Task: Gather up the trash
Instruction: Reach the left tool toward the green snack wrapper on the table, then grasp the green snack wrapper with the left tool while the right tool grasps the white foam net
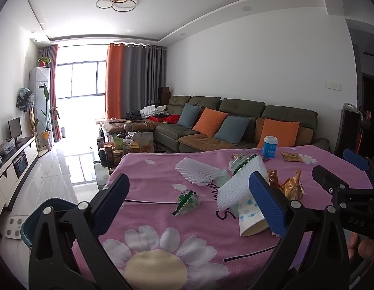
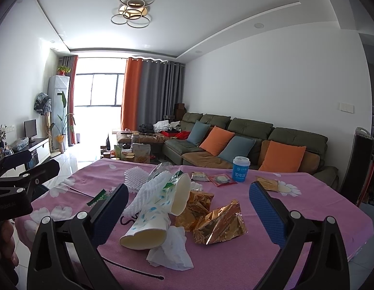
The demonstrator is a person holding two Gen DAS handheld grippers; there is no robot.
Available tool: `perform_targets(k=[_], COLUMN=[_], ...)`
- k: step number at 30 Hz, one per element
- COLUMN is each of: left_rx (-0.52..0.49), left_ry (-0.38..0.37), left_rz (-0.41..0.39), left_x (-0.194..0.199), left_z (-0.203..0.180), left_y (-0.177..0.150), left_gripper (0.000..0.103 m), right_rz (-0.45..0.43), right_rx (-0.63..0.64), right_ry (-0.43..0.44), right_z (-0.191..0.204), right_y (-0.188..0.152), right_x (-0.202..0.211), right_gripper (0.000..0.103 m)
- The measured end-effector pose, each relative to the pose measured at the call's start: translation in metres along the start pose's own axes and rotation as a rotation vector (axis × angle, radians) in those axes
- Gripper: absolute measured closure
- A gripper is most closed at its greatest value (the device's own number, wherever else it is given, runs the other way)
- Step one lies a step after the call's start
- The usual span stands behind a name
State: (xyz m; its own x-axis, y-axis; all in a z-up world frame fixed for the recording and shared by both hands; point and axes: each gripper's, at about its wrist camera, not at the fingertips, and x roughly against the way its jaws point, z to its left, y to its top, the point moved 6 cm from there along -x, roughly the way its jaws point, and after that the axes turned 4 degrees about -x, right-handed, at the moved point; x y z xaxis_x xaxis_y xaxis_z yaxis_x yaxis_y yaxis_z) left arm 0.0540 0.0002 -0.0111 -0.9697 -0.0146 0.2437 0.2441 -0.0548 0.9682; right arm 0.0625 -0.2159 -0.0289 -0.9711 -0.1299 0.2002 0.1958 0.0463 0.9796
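Trash lies on a pink flowered tablecloth (image 1: pixel 148 169). In the left wrist view I see two white foam nets (image 1: pixel 199 172), a green wrapper (image 1: pixel 187 201), a crushed paper cup (image 1: pixel 251 220) and gold wrappers (image 1: pixel 292 186). My left gripper (image 1: pixel 190 204) is open and empty above the green wrapper. In the right wrist view a crushed paper cup (image 2: pixel 148 227), a white tissue (image 2: pixel 173 249) and gold wrappers (image 2: pixel 218 222) lie between the fingers of my right gripper (image 2: pixel 188 211), which is open and empty. The right gripper's jaw (image 1: pixel 332 181) also shows at the right in the left wrist view.
A blue and white cup (image 2: pixel 240 172) stands upright at the table's far side, with a red packet (image 2: pixel 222 179) beside it. A dark blue bin (image 1: pixel 34 220) sits on the floor left of the table. A sofa (image 1: pixel 235 125) with cushions and a cluttered coffee table (image 1: pixel 124 145) lie beyond.
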Motion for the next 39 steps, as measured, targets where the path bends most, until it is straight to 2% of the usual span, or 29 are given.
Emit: perform_targets(k=[11, 19, 29, 35, 39], left_rx=[-0.004, -0.012, 0.007, -0.007, -0.009], left_ry=[-0.003, -0.013, -0.023, -0.051, -0.065], left_rz=[0.011, 0.042, 0.163, 0.278, 0.317], left_x=[-0.006, -0.027, -0.084, -0.123, -0.141], left_z=[0.002, 0.009, 0.025, 0.023, 0.021], left_y=[0.000, 0.002, -0.007, -0.023, -0.033], left_gripper=[0.005, 0.005, 0.005, 0.005, 0.005], right_rz=[0.001, 0.039, 0.192, 0.279, 0.314], right_rx=[0.001, -0.008, -0.009, -0.033, -0.046], right_ry=[0.017, 0.050, 0.091, 0.126, 0.139], right_z=[0.004, 0.009, 0.019, 0.025, 0.027], right_y=[0.004, 0.013, 0.005, -0.004, -0.008], right_x=[-0.003, -0.028, -0.080, -0.098, -0.106], right_gripper=[0.007, 0.007, 0.007, 0.007, 0.007])
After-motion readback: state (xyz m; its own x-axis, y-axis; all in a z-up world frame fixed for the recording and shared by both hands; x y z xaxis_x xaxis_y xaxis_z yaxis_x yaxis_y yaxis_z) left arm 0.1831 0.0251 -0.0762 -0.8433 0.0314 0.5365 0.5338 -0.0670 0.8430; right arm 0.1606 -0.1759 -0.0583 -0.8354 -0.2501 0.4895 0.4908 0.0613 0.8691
